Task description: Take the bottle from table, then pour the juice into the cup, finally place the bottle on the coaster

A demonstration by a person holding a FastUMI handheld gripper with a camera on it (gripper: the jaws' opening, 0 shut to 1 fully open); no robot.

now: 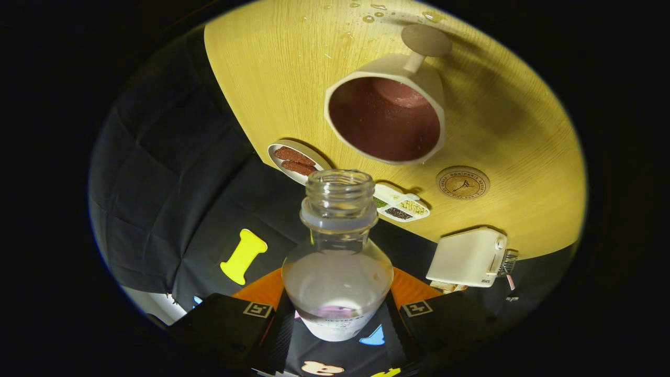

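Gripper view: jaws clamp bottle [337, 262]

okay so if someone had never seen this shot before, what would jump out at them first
First, the clear open-necked bottle, clamped between the gripper fingers, nearly empty with a little liquid at its base. Just beyond its mouth sits the cream cup, full of dark reddish juice, on the yellow wooden table. The round cork coaster lies bare beside the cup.
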